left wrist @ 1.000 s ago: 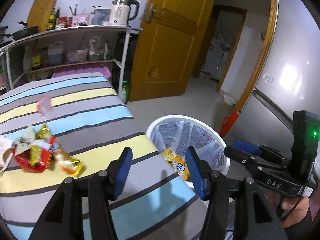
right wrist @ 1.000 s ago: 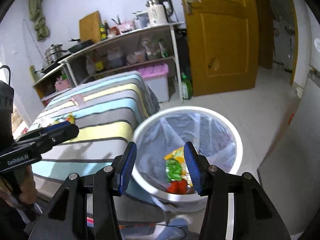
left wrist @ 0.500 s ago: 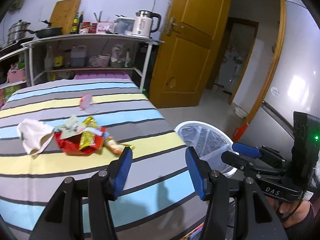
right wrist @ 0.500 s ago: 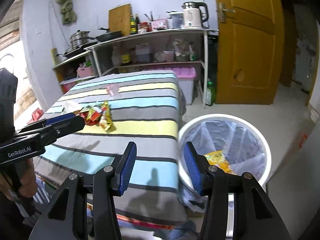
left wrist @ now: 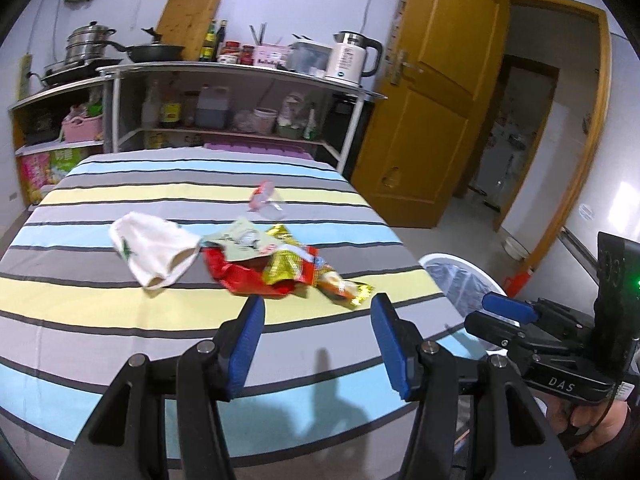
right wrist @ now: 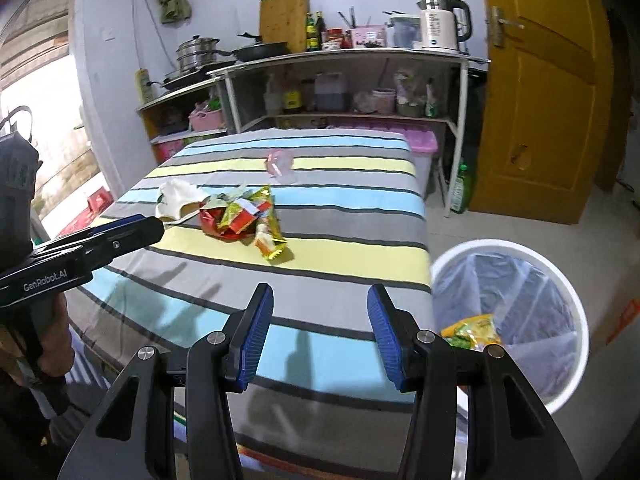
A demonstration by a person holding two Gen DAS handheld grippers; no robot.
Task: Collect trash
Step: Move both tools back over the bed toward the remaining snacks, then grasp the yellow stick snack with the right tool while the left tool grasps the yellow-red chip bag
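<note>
A pile of red and yellow snack wrappers [left wrist: 276,272] lies mid-table on the striped cloth [left wrist: 120,320], also in the right wrist view [right wrist: 240,220]. A crumpled white paper [left wrist: 154,250] lies left of it, and a small pink wrapper [left wrist: 262,196] behind it. A white bin [right wrist: 516,312] with a clear liner stands on the floor at the table's right, holding yellow and green wrappers [right wrist: 472,330]. My left gripper [left wrist: 318,344] is open and empty above the near cloth. My right gripper [right wrist: 320,336] is open and empty above the table's near edge.
A shelf unit [left wrist: 240,92] with pots, bottles and a kettle [left wrist: 348,58] stands behind the table. A yellow door [left wrist: 432,120] is at the right. A green bottle [right wrist: 460,190] stands on the floor by the shelf leg.
Both grippers have swung left, away from the bin and towards the table. The wrapper pile now sits ahead of the left gripper. Both stay open.
</note>
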